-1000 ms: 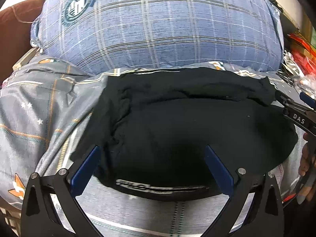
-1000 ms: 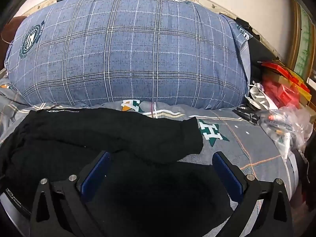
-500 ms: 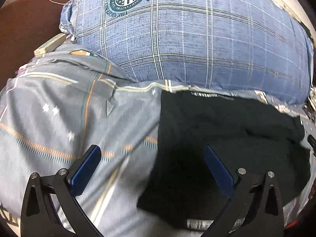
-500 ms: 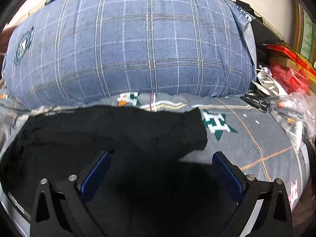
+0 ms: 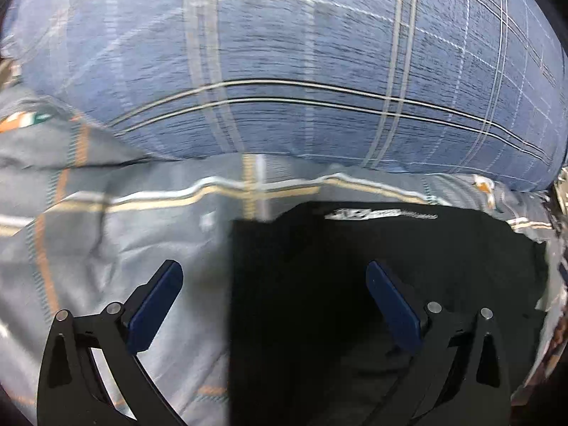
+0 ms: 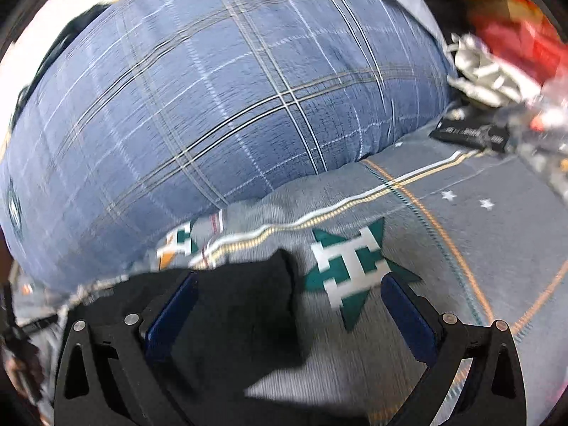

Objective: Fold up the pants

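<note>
Left wrist view showed the blue plaid pillow [image 5: 301, 64] looming over the grey patterned bedsheet [image 5: 106, 248], where the black pants [image 5: 372, 284] lay partly folded. The left claw [image 5: 273, 301] gaped empty astride their left edge; the right claw [image 6: 289, 314] gaped empty over their right end [image 6: 248, 301]. Pinching the bedsheet along with one layer could drag the fold apart.

pants [image 5: 372, 284] on bedspread [image 5: 106, 248] | pillow [image 5: 301, 71] behind pants | clutter [image 6: 497, 71] right of pillow
</note>
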Demonstrator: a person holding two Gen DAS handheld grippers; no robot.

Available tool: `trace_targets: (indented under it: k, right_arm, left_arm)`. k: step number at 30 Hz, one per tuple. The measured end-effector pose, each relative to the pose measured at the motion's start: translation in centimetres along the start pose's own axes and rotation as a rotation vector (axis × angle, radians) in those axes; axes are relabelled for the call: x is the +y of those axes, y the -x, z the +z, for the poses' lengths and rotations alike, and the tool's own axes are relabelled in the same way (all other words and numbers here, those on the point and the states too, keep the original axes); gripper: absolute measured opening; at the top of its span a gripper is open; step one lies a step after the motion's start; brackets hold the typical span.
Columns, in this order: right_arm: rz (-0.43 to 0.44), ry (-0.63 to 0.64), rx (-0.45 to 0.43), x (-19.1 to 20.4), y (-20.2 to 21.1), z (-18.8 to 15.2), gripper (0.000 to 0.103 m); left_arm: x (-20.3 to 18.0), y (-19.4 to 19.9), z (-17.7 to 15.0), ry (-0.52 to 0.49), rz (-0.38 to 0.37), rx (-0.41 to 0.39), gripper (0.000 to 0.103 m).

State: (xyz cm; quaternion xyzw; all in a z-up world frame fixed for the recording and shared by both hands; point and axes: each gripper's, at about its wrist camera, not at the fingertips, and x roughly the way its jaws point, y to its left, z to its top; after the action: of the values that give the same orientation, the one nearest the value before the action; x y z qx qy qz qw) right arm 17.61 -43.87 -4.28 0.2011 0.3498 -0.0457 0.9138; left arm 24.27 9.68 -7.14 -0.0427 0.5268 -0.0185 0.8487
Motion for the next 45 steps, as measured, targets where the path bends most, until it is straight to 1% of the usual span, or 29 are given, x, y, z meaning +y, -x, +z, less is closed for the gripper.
trace_targets:
  k: [2,4,6,7,8,9,10,11,12,13,15,18,21,23,24,25,28,29,31,32,33,36,37,39,41,42,43,44,45]
  right_arm:
    - [0.029,-0.027,0.036,-0.4,-1.8,0.8,0.089]
    - [0.039,-0.030,0.063,-0.3,-3.5,1.3,0.083]
    - [0.036,-0.024,0.073,0.0,-4.5,1.3,0.082]
    - [0.040,-0.021,0.091,0.3,-5.5,1.3,0.077]
    - [0.039,-0.017,0.110,0.6,-6.0,1.2,0.067]
    - [0.030,-0.011,0.134,0.7,-6.7,1.0,0.061]
    - [0.001,0.001,0.157,1.0,-7.5,0.6,0.048]
    - [-0.023,0.019,0.134,1.3,-7.5,0.5,0.034]
    - [-0.030,0.031,0.127,1.6,-7.4,0.3,0.026]
    - [-0.002,0.019,0.143,1.7,-7.4,0.2,0.017]
    - [0.019,0.004,0.110,2.0,-6.5,0.2,0.016]
    - [0.046,0.048,0.024,3.2,-3.8,0.5,0.015]
    - [0.118,0.040,-0.058,3.7,-1.0,1.0,0.015]
    - [0.147,0.025,-0.113,3.7,0.8,1.0,0.015]
    - [0.154,0.018,-0.134,3.6,1.5,1.0,0.015]
    - [0.164,0.009,-0.159,3.4,2.4,1.1,0.015]
    - [0.191,-0.003,-0.207,2.7,4.5,1.0,0.015]
    - [0.201,-0.006,-0.209,2.4,5.1,0.8,0.015]
    - [0.228,-0.017,-0.201,1.9,6.1,0.1,0.015]
    - [0.249,-0.024,-0.194,1.5,6.8,-0.5,0.010]
    - [0.251,-0.020,-0.197,1.3,7.4,-1.1,0.007]
    - [0.218,0.009,-0.231,0.6,9.5,-2.2,0.006]
    - [0.219,0.009,-0.231,0.4,9.7,-2.3,0.006]
    - [0.223,-0.011,-0.190,-0.3,9.3,-2.9,0.006]
    - [0.215,-0.019,-0.156,-0.8,8.4,-3.5,0.011]
    - [0.198,-0.030,-0.137,-0.9,7.8,-3.6,0.013]
    - [0.197,-0.049,-0.106,-1.1,7.0,-3.6,0.020]
    - [0.206,-0.064,-0.085,-1.3,6.4,-3.6,0.030]
    - [0.214,-0.078,-0.074,-1.5,6.0,-3.7,0.033]
  left_arm:
    - [-0.9,-1.4,0.6,-0.008,-0.027,0.044,0.092]
    - [-2.1,-3.1,0.9,-0.026,-0.051,0.105,0.077]
    - [-3.2,-4.0,0.7,-0.063,-0.026,0.132,0.073]
    - [-3.9,-4.0,0.6,-0.088,0.000,0.117,0.069]
    - [-4.2,-4.0,0.5,-0.100,-0.002,0.109,0.064]
    - [-4.6,-3.9,0.3,-0.114,-0.028,0.109,0.043]
    - [-4.8,-3.9,0.2,-0.111,-0.041,0.124,0.037]
    - [-4.8,-3.8,0.1,-0.106,-0.034,0.121,0.035]
    - [-4.8,-3.5,0.0,-0.103,-0.031,0.109,0.028]
    - [-4.7,-3.1,-0.2,-0.102,-0.035,0.102,0.019]
    - [-3.9,-1.5,-0.3,-0.076,-0.089,0.074,0.014]
    - [-2.5,1.6,-0.9,-0.046,-0.194,0.008,0.010]
    - [-1.7,4.3,-1.5,-0.038,-0.236,-0.020,0.008]
    - [-1.1,6.6,-2.1,-0.034,-0.261,-0.051,0.007]
    - [-1.3,8.0,-1.6,-0.039,-0.271,-0.075,0.002]
    - [-1.1,9.3,-2.0,-0.046,-0.284,-0.096,0.000]
    - [-1.2,12.0,-3.7,-0.050,-0.318,-0.163,0.000]
    - [-1.2,13.0,-4.5,-0.061,-0.314,-0.181,0.000]
    - [-1.5,13.4,-5.7,-0.083,-0.311,-0.193,0.000]
    - [-1.5,13.5,-6.4,-0.089,-0.313,-0.192,0.000]
    - [-1.6,13.8,-6.8,-0.090,-0.310,-0.186,0.000]
    - [-0.1,13.7,-7.4,-0.035,-0.245,-0.164,0.000]
    - [0.3,13.2,-7.2,-0.004,-0.235,-0.139,0.000]
    - [1.7,11.8,-6.8,0.079,-0.209,-0.060,0.002]
    - [2.4,10.9,-6.6,0.128,-0.214,-0.027,0.012]
    - [2.7,10.3,-6.4,0.147,-0.220,-0.014,0.028]
    - [2.7,9.7,-5.9,0.168,-0.219,-0.002,0.052]
    - [3.0,9.3,-5.8,0.186,-0.217,-0.006,0.060]
    - [3.0,8.7,-5.2,0.208,-0.213,-0.026,0.063]
